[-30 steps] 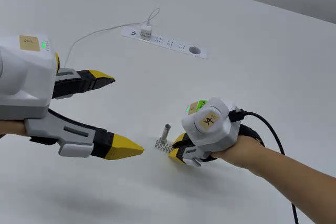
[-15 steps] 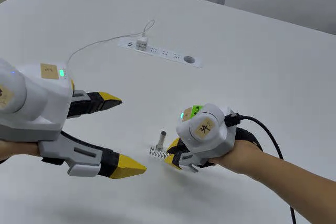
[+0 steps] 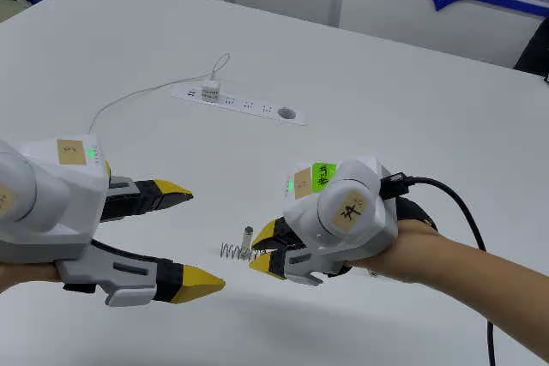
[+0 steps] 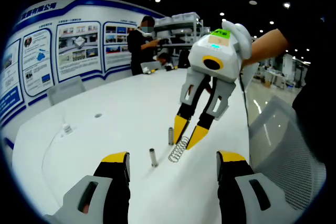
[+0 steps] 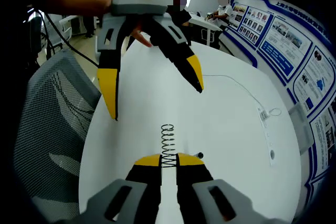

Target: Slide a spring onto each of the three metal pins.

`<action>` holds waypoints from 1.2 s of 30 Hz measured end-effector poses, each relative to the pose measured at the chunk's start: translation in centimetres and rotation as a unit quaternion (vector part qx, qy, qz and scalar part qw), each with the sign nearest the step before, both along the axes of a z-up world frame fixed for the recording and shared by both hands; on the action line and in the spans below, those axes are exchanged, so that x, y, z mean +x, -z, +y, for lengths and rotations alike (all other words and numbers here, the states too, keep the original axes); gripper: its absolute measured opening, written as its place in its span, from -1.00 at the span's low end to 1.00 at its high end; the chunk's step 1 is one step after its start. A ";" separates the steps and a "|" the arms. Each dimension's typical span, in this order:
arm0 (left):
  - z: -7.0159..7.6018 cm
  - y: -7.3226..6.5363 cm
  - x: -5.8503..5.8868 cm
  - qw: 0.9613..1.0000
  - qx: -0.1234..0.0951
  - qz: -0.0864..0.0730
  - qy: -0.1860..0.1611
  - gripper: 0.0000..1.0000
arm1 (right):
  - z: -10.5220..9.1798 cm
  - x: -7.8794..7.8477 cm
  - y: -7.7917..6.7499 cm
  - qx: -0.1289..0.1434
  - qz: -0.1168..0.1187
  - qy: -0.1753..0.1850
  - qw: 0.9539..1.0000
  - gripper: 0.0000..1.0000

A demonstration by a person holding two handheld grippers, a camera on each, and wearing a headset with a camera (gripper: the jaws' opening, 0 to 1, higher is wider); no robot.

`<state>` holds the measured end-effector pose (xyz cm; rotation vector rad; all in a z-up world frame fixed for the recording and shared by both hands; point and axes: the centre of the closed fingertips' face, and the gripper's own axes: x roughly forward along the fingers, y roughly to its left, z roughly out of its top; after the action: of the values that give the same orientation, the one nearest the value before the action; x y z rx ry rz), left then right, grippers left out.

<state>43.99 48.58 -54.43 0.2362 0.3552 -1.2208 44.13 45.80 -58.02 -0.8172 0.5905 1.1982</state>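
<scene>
Spring (image 5: pixel 167 142), one end pinched between right gripper (image 5: pixel 168 160) fingers (image 5: pixel 149 162) — pin (image 3: pixel 248 237) beside

Surface (image 3: pixel 386 109): plain white. Left gripper (image 3: pixel 206 237) and right gripper (image 3: pixel 257 252): white bodies, black jaws, yellow tips. Green label (image 3: pixel 323 174) on the right gripper. Spring (image 3: pixel 230 251) and pin (image 3: pixel 248 237): silver-grey metal. Power strip (image 3: pixel 240 105): white. Cable (image 3: pixel 463 229): black.
</scene>
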 end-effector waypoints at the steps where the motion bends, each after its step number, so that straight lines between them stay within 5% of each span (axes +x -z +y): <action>1: -0.1 0.0 -0.1 1.000 0.001 -0.001 0.003 0.36 | 0.1 -0.2 -0.2 0.000 -0.002 -0.003 1.000 -0.80; 8: -0.9 -0.3 -1.2 1.000 -0.002 -0.012 0.023 0.08 | 0.4 -1.5 -2.3 0.012 -0.020 -0.016 1.000 -0.80; 19: -1.9 -0.5 -3.1 0.998 0.010 -0.027 0.059 -0.42 | 0.0 -3.1 -3.4 0.014 -0.041 -0.030 0.999 -0.80; 27: -2.9 -1.0 -4.3 0.996 0.011 -0.032 0.078 -0.44 | 0.2 -4.4 -3.3 0.008 -0.046 -0.047 0.998 -0.80; 36: -3.1 -1.3 -5.0 0.995 0.006 -0.033 0.095 -0.72 | 0.3 -5.2 -3.9 0.010 -0.052 -0.059 0.997 -0.80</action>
<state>38.97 45.44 -53.12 0.3254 0.2875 -1.3946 38.96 46.05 -54.10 -0.9023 0.4505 1.2591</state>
